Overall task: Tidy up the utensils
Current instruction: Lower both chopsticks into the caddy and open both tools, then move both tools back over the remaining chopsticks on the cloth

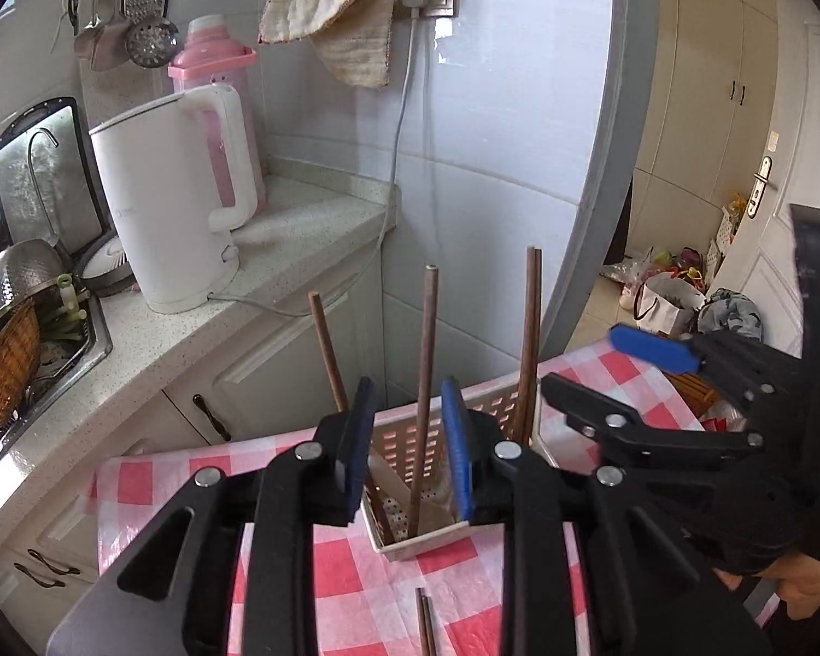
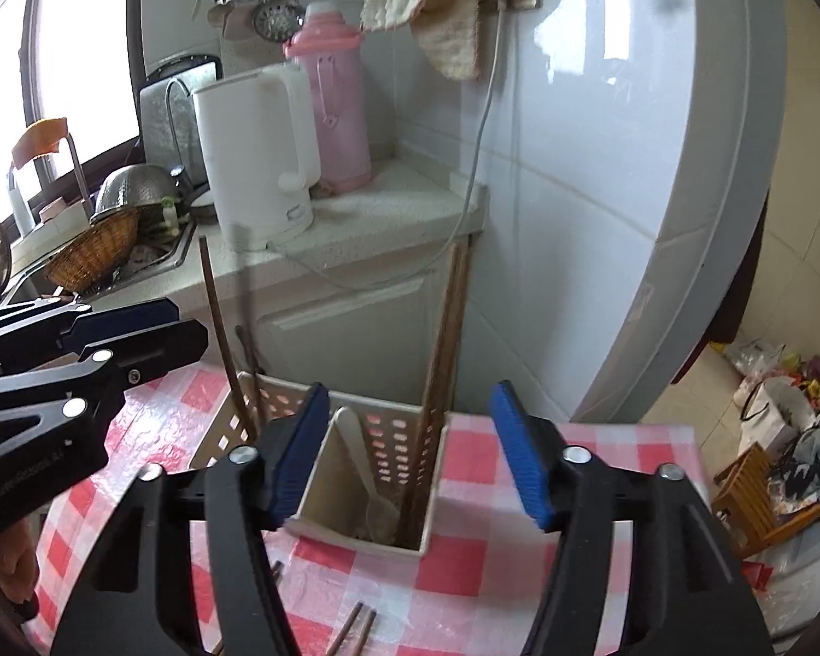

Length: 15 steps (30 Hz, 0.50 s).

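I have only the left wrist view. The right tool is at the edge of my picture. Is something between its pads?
Observer: No. In the right wrist view the right tool is open, with nothing between its pads; it hangs over the holder.
Operator: What is in the compartment under it?
Observer: A white spoon leans there, bowl down.
Operator: Anything else inside?
Observer: A pair of chopsticks stands by the right wall of that compartment.
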Available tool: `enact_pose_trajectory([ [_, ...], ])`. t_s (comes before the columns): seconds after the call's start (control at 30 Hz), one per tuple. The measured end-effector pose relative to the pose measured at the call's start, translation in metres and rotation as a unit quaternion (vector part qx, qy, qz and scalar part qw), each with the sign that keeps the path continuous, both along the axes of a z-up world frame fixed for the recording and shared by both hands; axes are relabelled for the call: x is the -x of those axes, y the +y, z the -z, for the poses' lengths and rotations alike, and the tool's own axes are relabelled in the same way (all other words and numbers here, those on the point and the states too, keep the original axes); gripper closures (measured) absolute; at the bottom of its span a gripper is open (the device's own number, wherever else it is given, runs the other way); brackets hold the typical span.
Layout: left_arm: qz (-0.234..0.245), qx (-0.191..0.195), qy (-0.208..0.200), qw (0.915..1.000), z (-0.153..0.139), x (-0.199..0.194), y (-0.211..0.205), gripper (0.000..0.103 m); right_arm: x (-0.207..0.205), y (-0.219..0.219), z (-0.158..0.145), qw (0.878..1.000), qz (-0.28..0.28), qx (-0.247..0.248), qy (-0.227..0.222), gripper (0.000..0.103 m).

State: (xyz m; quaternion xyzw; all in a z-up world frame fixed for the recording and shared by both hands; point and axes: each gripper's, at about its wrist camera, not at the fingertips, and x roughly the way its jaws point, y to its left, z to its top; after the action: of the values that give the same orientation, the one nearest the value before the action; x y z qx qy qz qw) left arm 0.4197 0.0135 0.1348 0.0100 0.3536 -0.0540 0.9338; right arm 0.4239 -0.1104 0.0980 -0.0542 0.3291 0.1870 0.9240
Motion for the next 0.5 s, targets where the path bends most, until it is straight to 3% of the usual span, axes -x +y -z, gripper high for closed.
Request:
enact_pose_trajectory([
  [0.13, -0.007, 0.011, -0.007, 0.9999, -0.004, 0.008, 0.006, 0.078, 0.008, -0.02, -0.012, 1.0, 0.022, -0.007, -0.018, 0.044],
  [0.27, -0.01, 0.029, -0.021, 0.9993, -0.005, 0.036, 0.019, 0.077, 0.032, -0.046, -0.01, 0.998, 0.041, -0.017, -0.033, 0.033],
  [0.5, -0.022, 0.055, -0.02, 0.998, 0.027, 0.108, 0.044, 0.067, 0.104, -0.087, 0.055, 0.997, 0.067, -0.048, 0.003, 0.028],
])
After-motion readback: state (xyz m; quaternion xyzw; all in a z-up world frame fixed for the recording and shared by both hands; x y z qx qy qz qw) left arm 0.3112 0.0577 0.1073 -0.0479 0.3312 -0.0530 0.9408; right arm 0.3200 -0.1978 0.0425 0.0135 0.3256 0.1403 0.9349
